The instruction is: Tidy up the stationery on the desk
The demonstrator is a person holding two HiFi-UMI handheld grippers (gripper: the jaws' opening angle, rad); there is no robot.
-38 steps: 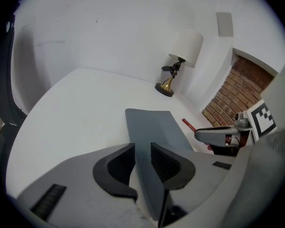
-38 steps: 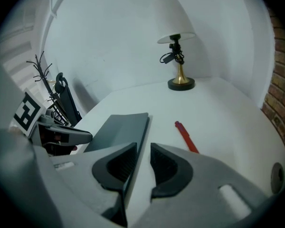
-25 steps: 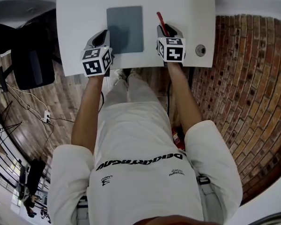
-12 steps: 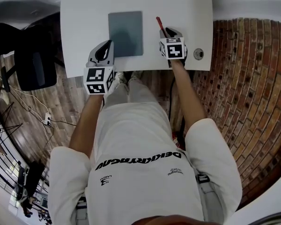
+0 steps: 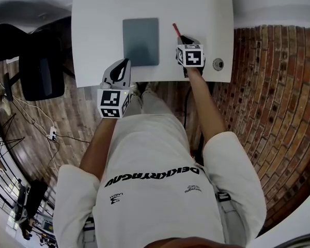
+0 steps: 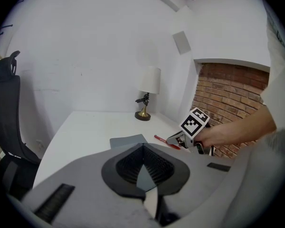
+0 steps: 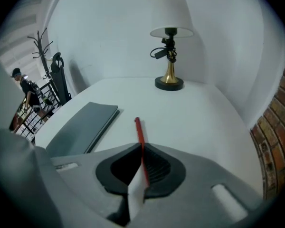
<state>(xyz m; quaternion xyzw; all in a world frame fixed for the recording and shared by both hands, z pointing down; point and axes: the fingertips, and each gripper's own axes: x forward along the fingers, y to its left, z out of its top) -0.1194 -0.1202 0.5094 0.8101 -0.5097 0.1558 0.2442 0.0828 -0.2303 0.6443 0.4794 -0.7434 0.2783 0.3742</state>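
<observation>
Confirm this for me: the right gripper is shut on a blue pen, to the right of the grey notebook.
Wrong colour: the pen is red, not blue. The right gripper view shows the right gripper shut on it, to the right of the grey notebook.

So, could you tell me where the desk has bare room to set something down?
The widest bare patch of desk lies left of the grey notebook, out to the left edge. Another lies beyond it, before the lamp. It is tight between the notebook and the right gripper holding the red pen.
</observation>
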